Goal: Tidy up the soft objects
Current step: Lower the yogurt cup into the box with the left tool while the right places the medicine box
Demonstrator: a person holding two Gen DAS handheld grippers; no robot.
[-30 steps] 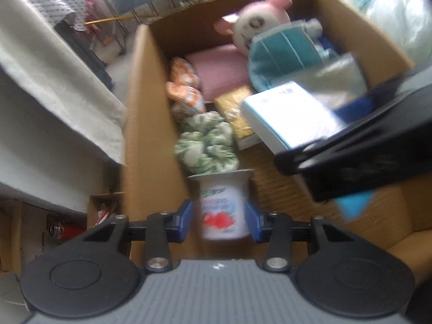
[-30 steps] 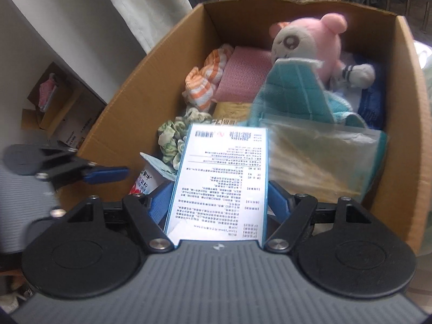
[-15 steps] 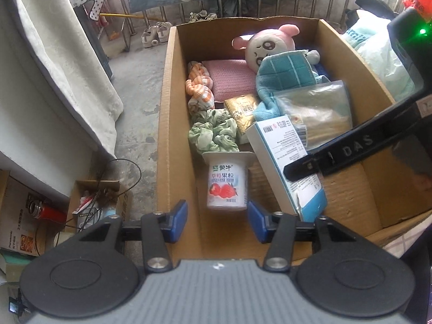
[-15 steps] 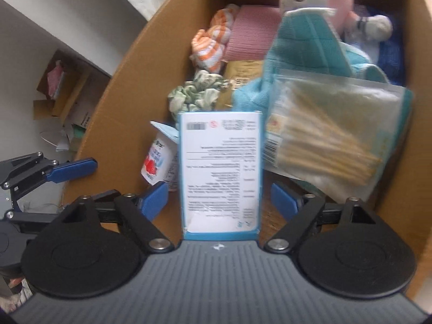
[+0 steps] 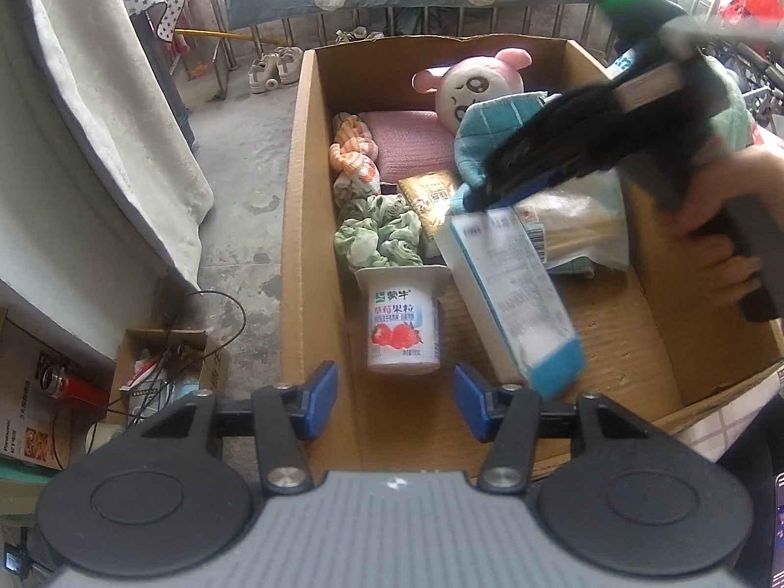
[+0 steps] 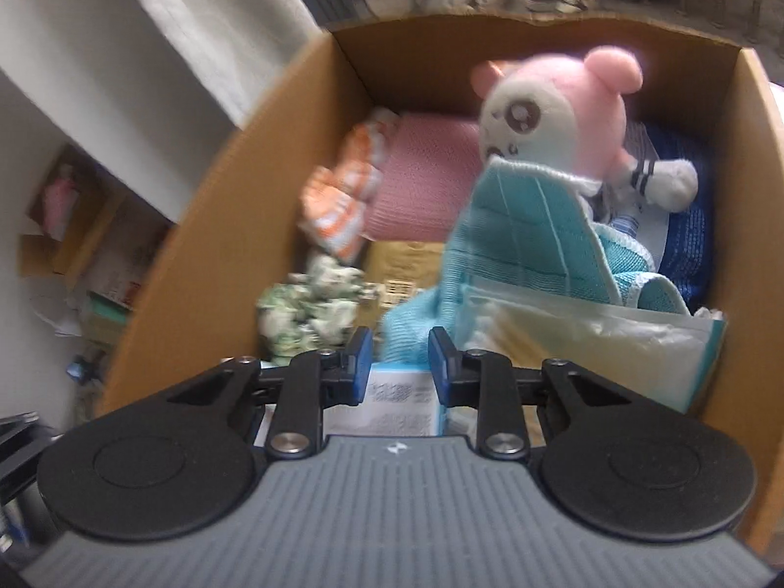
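A cardboard box (image 5: 294, 225) holds a pink plush toy (image 5: 477, 88), a teal cloth (image 5: 495, 132), a pink cloth (image 5: 406, 142), an orange-striped cloth (image 5: 355, 166), a green scrunchie (image 5: 377, 237), a yogurt cup (image 5: 403, 323) and a white-and-blue carton (image 5: 509, 294). My left gripper (image 5: 394, 397) is open and empty, just behind the yogurt cup. My right gripper (image 6: 399, 365) has its jaws narrowed with nothing between them, raised above the carton (image 6: 397, 399). The plush (image 6: 553, 117) and teal cloth (image 6: 529, 230) lie ahead of it.
A clear bag of sticks (image 6: 588, 348) lies on the box's right side. A white sheet (image 5: 112, 112) hangs at the left. A small box of clutter (image 5: 166, 367) sits on the concrete floor beside the cardboard box. Shoes (image 5: 272, 66) stand beyond it.
My left gripper let go of the yogurt cup and pulled back. My right gripper released the carton into the box, lifted away and narrowed its jaws.
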